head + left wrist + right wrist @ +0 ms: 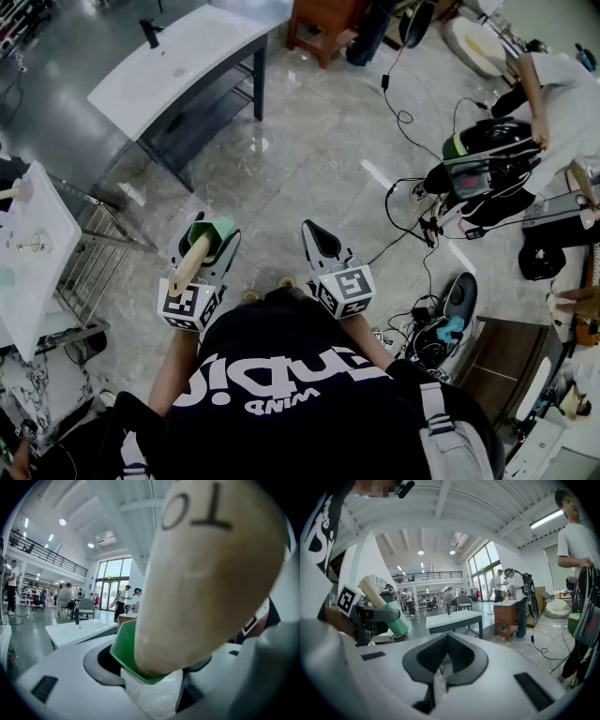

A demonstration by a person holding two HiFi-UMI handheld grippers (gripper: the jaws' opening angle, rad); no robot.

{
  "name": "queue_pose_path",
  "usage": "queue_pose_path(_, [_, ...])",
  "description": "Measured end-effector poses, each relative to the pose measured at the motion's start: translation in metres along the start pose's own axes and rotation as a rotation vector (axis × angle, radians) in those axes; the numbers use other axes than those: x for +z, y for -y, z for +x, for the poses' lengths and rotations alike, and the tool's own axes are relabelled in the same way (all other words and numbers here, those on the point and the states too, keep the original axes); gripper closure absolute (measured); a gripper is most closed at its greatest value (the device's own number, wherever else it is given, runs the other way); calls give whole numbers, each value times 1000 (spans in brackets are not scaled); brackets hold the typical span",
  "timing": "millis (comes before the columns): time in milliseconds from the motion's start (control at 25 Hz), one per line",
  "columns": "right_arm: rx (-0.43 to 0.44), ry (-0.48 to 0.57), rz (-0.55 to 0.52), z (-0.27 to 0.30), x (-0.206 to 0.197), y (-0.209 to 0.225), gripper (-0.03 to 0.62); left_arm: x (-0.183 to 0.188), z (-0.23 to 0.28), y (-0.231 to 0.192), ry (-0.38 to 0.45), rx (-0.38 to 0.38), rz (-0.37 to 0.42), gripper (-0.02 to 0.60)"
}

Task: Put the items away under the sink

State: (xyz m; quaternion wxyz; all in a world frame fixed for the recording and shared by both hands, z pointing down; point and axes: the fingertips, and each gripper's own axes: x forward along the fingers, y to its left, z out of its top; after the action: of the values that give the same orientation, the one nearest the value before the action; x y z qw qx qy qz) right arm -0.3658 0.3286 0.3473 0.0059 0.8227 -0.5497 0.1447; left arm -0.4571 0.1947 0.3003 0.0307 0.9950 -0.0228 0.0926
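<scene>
My left gripper (212, 242) is shut on a tool with a green head (215, 232) and a pale wooden handle (189, 265) that slants back over the gripper body. In the left gripper view the handle (206, 573) fills most of the picture and the green head (123, 652) sits between the jaws. My right gripper (319, 240) hovers beside it, shut with nothing in it (446, 643). The white sink table (178, 64) with a black tap (150, 34) and a dark lower shelf (202, 114) stands ahead across the floor.
A white counter (36, 253) and a wire rack (94, 258) stand at the left. Cables (412, 197), bags and gear lie on the floor at the right, where a person (562, 94) bends over. A wooden cabinet (323, 23) stands beyond the sink.
</scene>
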Motion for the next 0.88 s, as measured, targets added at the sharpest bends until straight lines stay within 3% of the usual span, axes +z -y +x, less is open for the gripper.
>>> queue_pose_path(560, [36, 40, 8, -13, 4, 30, 574, -3, 29, 37, -4, -18, 9, 250])
queue_pose_path(880, [90, 29, 15, -15, 0, 46, 576, -9, 50, 47, 4, 24, -4, 250])
